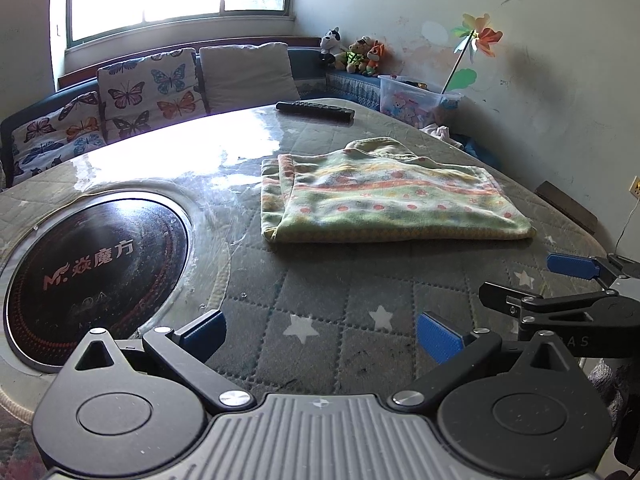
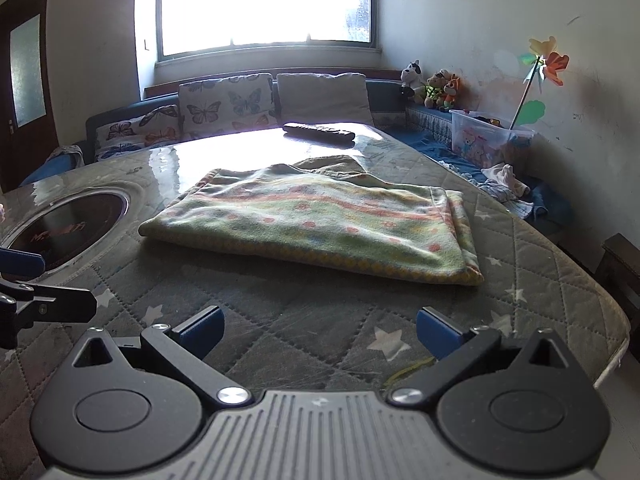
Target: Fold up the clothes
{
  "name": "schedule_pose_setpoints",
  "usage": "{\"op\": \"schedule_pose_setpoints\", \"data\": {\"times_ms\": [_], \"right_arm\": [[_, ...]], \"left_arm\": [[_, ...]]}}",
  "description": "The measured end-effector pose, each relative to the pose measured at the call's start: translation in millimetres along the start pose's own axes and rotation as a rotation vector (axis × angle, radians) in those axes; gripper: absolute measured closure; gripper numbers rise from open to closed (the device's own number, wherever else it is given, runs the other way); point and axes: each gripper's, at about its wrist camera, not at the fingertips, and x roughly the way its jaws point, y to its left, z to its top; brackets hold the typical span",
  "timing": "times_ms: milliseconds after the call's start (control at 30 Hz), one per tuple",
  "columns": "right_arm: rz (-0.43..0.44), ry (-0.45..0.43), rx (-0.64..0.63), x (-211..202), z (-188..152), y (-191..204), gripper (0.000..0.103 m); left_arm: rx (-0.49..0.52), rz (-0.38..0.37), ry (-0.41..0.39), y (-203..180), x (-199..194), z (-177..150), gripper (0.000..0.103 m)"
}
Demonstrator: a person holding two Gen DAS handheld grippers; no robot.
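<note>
Left wrist view: the left gripper (image 1: 320, 334) hovered over the near edge of the bench (image 1: 320, 300), a surface covered by a grey quilted, star-printed cloth under a clear sheet. Its blue-padded fingers (image 1: 438, 336) stood wide apart and held nothing. The folded fleece garment with green, orange and yellow stripes (image 1: 384, 196) lay flat toward the bench's right edge, well apart from the fingers. A round black glass hob with red lettering (image 1: 96, 276) was set into the bench near its left edge. A black remote control (image 1: 315, 111) lay at the far edge. The right gripper (image 1: 576, 276) showed at the right, over the bench's near right corner; its spread could not be told from here.

Right wrist view: the right gripper (image 2: 318, 332) hovered over the near edge, its blue-padded fingers (image 2: 436, 334) wide apart and empty. The folded garment (image 2: 320, 220) lay mid-bench, ahead of the fingers and not touching them. The hob (image 2: 76, 220) lay leftward, the remote control (image 2: 319, 132) at the far edge.
</note>
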Motion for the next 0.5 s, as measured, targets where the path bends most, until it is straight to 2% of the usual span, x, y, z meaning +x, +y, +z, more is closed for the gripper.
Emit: {"op": "schedule_pose_setpoints", "data": {"times_ms": [500], "right_arm": [[-0.009,-0.001,0.014,-6.2,-4.6,3.2,0.0]], "left_arm": [[0.013,0.003,-0.001,-4.6,-3.7,-4.2,0.0]]}}
